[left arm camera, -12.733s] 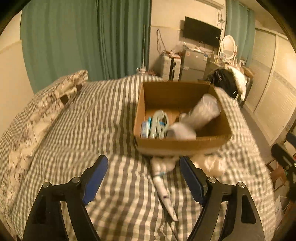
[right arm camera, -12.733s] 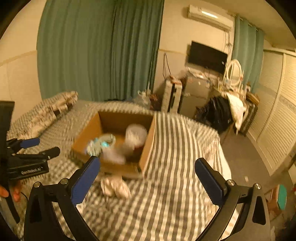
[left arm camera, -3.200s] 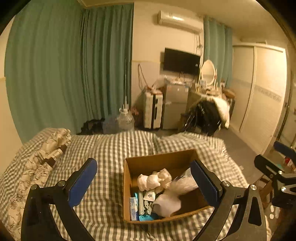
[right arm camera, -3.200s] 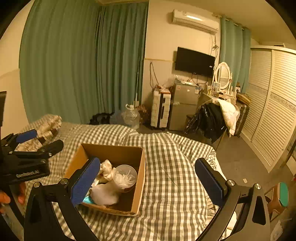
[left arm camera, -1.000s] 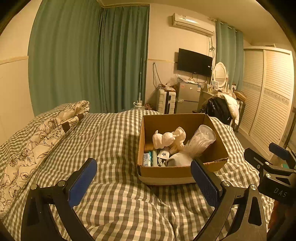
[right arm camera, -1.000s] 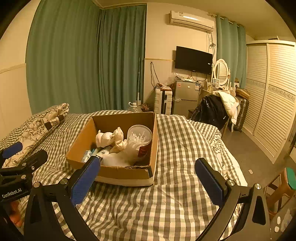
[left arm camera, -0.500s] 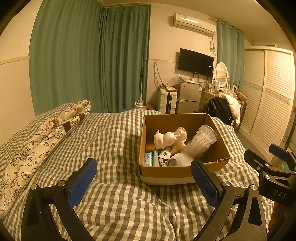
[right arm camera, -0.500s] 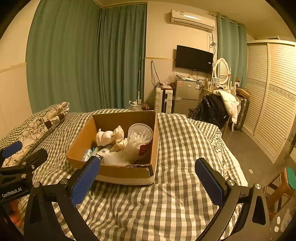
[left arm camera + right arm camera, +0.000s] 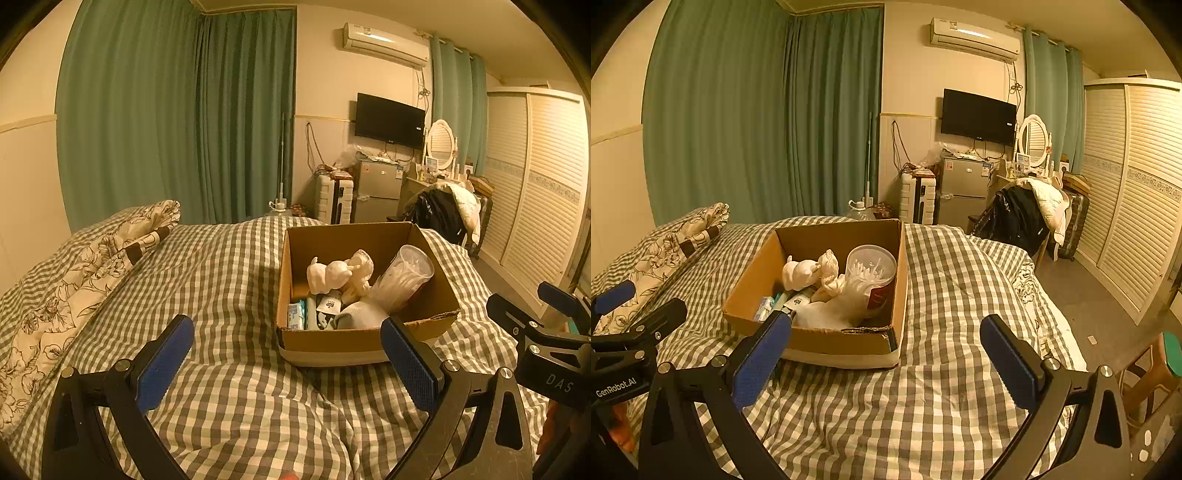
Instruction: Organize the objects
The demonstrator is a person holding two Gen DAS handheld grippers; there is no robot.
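Observation:
An open cardboard box (image 9: 332, 345) stands on the checked bed, also in the right wrist view (image 9: 827, 341). It holds a white plush toy (image 9: 330, 277), a clear tub of cotton swabs (image 9: 402, 277), tubes and small packets (image 9: 297, 314). My left gripper (image 9: 286, 363) is open and empty, held above the bed just short of the box. My right gripper (image 9: 886, 354) is open and empty, to the right of the left one, near the box's front right corner.
A floral pillow (image 9: 85, 273) lies along the bed's left side. Beyond the bed are green curtains, a small fridge (image 9: 376, 195), a suitcase, a chair with clothes (image 9: 1027, 218) and a louvred wardrobe. A stool (image 9: 1160, 365) stands at the right.
Over the last second both grippers barely moved. Earlier, loose items lay on the bed before the box; now they are in the box and the bed in front is bare.

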